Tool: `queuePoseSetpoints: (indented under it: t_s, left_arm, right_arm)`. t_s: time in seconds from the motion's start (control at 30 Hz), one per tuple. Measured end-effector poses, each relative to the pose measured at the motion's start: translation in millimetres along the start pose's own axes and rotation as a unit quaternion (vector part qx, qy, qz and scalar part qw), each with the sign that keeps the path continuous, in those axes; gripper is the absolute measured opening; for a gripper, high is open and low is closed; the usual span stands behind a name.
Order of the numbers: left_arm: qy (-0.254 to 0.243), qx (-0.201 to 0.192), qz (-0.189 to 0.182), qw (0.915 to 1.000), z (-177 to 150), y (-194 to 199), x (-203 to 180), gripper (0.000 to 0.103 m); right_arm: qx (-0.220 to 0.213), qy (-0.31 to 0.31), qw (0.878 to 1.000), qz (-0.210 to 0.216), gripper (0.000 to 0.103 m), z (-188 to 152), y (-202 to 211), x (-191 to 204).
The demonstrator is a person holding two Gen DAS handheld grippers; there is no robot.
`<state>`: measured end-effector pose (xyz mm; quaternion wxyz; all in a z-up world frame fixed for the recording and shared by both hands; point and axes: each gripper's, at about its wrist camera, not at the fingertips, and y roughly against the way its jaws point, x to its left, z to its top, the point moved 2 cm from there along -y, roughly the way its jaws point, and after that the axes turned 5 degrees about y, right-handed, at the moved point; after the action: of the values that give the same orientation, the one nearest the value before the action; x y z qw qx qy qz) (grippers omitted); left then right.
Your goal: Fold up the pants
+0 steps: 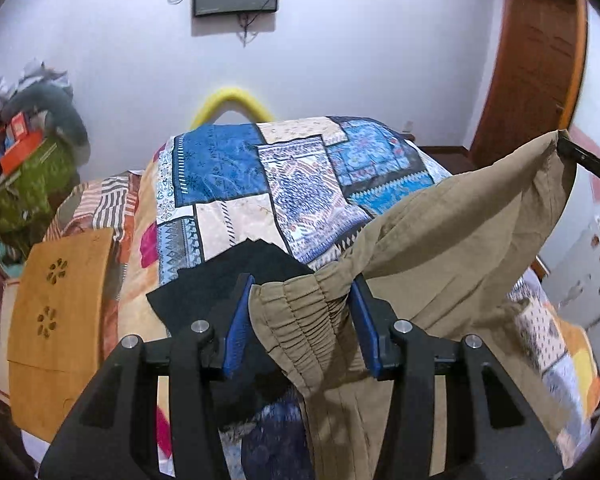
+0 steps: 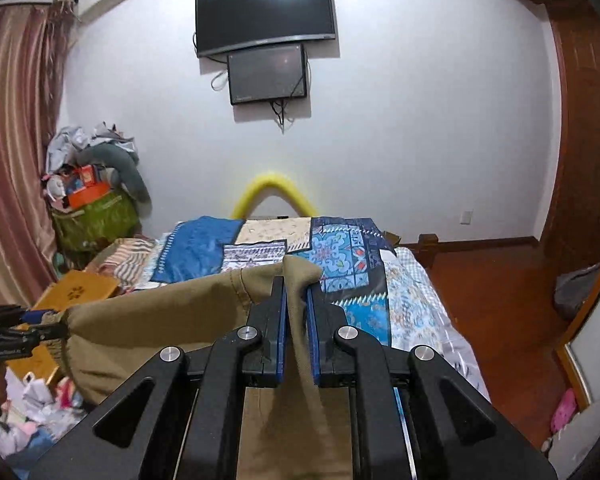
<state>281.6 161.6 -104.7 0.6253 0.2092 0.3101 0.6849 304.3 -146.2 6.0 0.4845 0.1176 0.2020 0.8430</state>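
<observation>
Khaki pants (image 1: 440, 240) hang stretched in the air above the bed between my two grippers. My left gripper (image 1: 302, 280) is shut on the gathered elastic waistband (image 1: 304, 320), which bunches between its blue pads. My right gripper (image 2: 296, 280) is shut on another corner of the pants (image 2: 160, 312); it shows at the right edge of the left wrist view (image 1: 580, 160). The left gripper shows at the left edge of the right wrist view (image 2: 40, 324). The cloth droops below both grippers.
A bed with a blue patchwork quilt (image 1: 260, 184) lies below and ahead. A black garment (image 1: 220, 280) lies on it near the left gripper. A wooden lap desk (image 1: 56, 320) sits at the left. A cluttered green bag (image 2: 96, 216) stands by the wall.
</observation>
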Motion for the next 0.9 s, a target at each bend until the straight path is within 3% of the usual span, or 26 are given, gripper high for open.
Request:
queuePoseSetpoints:
  t_s: [0.43,0.9]
  left_arm:
    - [-0.067,0.015,-0.001,0.9977,-104.3,36.8,-29.5,0.048]
    - [-0.078,0.08,0.008,0.9937,-186.4,38.6,-28.0,0.05]
  right_arm:
    - [0.086,-0.033,0.996,0.015,0.008,-117.0,66.1,8.1]
    - [0.148,-0.078,0.986,0.02,0.014,-204.0,111.2,28.3]
